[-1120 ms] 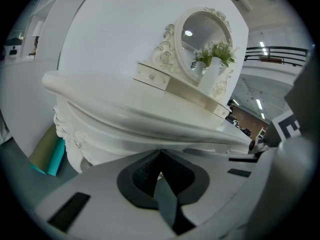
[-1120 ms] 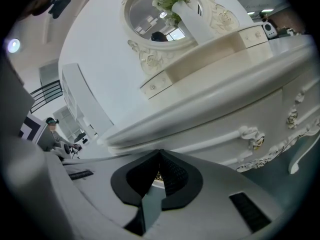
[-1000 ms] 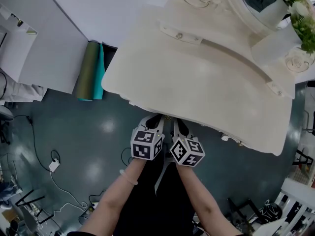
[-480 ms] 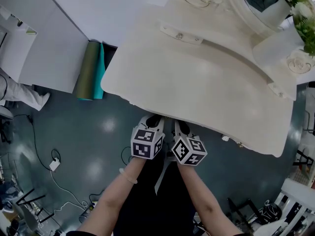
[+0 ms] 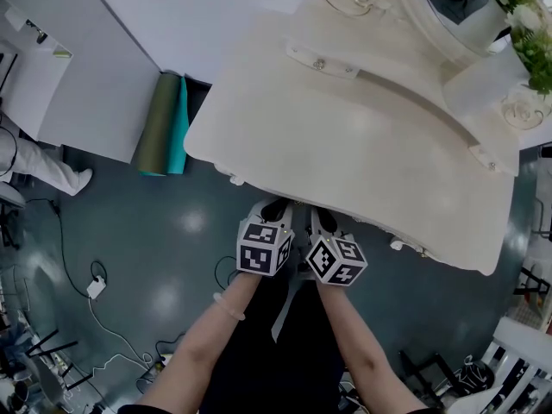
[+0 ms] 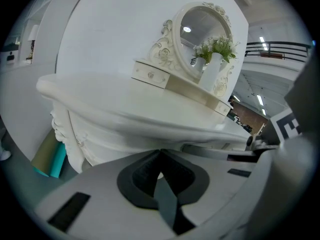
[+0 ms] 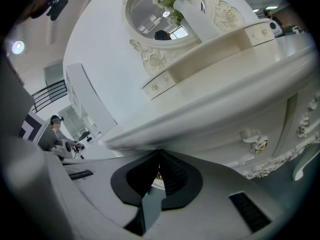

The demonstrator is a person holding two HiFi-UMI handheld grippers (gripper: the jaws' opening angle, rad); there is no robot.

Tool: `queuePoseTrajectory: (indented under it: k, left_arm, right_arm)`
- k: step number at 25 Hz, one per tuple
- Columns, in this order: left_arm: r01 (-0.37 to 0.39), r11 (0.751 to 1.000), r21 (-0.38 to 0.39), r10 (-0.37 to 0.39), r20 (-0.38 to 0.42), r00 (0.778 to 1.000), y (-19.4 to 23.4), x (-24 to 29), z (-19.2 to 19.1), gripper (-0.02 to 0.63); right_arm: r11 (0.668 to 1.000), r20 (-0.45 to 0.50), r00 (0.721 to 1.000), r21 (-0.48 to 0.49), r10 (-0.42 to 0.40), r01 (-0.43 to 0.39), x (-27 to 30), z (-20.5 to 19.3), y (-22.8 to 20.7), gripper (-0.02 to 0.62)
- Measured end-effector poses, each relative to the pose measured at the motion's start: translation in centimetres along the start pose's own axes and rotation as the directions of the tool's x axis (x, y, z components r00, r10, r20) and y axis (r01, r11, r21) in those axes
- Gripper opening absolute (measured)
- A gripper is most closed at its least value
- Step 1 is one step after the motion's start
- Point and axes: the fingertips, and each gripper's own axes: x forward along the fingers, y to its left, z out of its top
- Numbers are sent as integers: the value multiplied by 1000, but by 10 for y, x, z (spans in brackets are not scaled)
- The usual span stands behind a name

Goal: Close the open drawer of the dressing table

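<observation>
only overhead, whole dressing table top (image 5: 354, 158)

From where I stand, the cream dressing table (image 5: 345, 145) rests on a dark, glossy floor (image 5: 129, 248). Its top is bare across the middle and along the curved front edge. A low raised shelf (image 5: 405, 93) runs along the back edge, with a small knobbed drawer at the left end (image 5: 321, 61) and another at the right end (image 5: 486, 156). An oval mirror (image 6: 202, 31) in a carved frame rises behind it. A white vase (image 6: 210, 74) of green and white flowers stands before the mirror, toward the back right corner. Just beside the table's left end, an olive roll (image 5: 157, 123) and a teal roll (image 5: 177, 128) rest on the floor, touching. Further left, thin cables (image 5: 62, 248) trail around a small white plug block (image 5: 95, 289).
</observation>
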Motion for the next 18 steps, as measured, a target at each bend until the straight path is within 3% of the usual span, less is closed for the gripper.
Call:
queuePoseTrajectory:
  k: [7,13,18]
  left_arm:
    - [53,998,-30,-53,12,999,-21,-30,-17,25]
    - [130,991,16,-131,30,991,-59,-60,-20,25]
    - [199,979,52,-202,55,978,-92,-82,-12,25]
  right_arm:
    - [1000,28,999,13,28,-28,-37,-2,9,15]
    - [998,86,996,50,24,-28,-88,2,15,15]
    - [998,191,981,57,26,-37,-129,31,27,15]
